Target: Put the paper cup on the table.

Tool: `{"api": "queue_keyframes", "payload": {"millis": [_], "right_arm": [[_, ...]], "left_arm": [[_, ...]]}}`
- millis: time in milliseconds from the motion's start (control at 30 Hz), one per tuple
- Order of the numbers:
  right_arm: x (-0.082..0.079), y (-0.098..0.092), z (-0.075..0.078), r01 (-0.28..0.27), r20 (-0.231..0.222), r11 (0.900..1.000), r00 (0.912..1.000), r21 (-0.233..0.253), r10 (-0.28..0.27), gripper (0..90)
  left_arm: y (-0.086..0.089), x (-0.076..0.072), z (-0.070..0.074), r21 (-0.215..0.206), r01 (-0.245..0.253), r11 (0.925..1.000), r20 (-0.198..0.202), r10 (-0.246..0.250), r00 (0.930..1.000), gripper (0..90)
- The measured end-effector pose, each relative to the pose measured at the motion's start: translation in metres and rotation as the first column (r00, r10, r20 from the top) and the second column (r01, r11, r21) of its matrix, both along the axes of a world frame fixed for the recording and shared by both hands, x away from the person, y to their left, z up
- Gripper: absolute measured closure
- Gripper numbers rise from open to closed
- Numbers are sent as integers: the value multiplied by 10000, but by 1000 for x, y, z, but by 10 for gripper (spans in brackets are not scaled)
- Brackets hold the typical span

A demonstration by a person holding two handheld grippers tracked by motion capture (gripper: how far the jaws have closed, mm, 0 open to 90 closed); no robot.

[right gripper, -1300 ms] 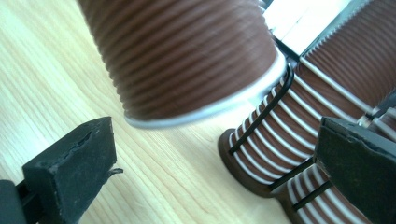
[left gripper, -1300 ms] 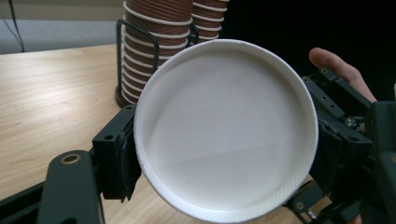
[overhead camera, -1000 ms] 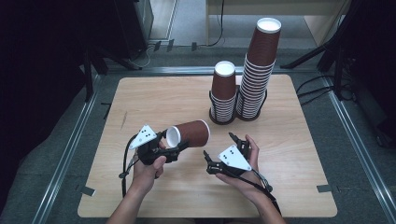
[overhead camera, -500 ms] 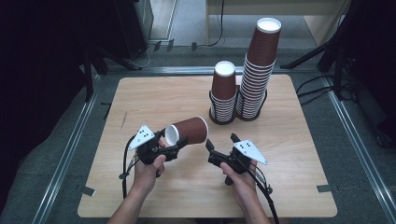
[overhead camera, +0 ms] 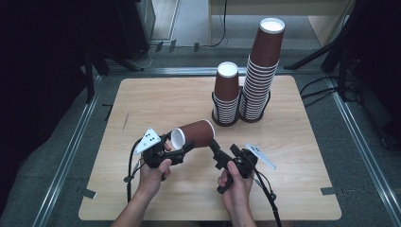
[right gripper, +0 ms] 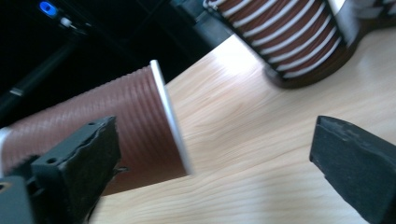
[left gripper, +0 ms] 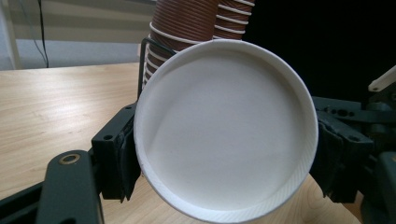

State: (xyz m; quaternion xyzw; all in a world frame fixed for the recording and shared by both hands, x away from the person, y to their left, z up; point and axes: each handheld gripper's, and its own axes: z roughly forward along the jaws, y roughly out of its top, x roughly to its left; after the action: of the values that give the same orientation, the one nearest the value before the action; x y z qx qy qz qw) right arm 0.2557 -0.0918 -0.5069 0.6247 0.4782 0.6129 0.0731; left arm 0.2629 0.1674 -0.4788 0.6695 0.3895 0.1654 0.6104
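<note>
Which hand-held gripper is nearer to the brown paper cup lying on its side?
Left. The left hand-held gripper clamps the brown paper cup at its narrow end. The right hand-held gripper is open, just beside the cup's wide rim, not touching it.

Counts:
- Handheld black two-jaw grippers: two, left gripper (overhead camera: 182,152) and right gripper (overhead camera: 213,147).
- Stacks of ribbed brown paper cups in black wire holders: two, short stack (overhead camera: 226,94) and tall stack (overhead camera: 261,71). Cups per stack too many and too fine to count.
- Loose ribbed brown paper cup with white inside (overhead camera: 194,134): one.
- Light wooden table (overhead camera: 156,99): one.
</note>
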Motion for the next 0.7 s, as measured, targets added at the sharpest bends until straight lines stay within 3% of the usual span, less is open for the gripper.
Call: {"api": "queue_keyframes", "payload": {"millis": [133, 233, 333, 400, 500, 600, 700], "right_arm": [[-1, -1, -1, -105, -529, 9858, 9984, 1676, 196, 0], [-1, -1, -1, -240, -767, 9616, 9960, 2734, 467, 0], [-2, -1, 0, 27, -1199, 9359, 9919, 3524, 423, 0], [-3, -1, 1, 395, -1585, 9199, 9871, 3901, 249, 0], [-2, 0, 2, 814, -2094, 8875, 9777, 4535, 173, 0], [-2, 3, 2, 961, -2386, 8700, 9708, 4837, 254, 0], [-1, 7, 1, 1124, -2785, 8421, 9593, 5275, 464, 0]], "left_arm": [[-1, 0, -2, 1, -26, 10000, 49, 26, 10000, 223], [-2, 0, -4, 5, -72, 10000, 52, 72, 10000, 223], [-4, -1, -5, -26, -94, 10000, 53, 95, 9999, 223], [-5, -1, -6, -27, -76, 10000, 16, 76, 10000, 223], [-7, -2, -7, -3, -20, 10000, 40, 20, 10000, 223], [-9, -3, -7, 33, -39, 10000, 113, 39, 9999, 223], [-10, -3, -7, 54, -1, 10000, 112, 1, 9999, 223]]}}
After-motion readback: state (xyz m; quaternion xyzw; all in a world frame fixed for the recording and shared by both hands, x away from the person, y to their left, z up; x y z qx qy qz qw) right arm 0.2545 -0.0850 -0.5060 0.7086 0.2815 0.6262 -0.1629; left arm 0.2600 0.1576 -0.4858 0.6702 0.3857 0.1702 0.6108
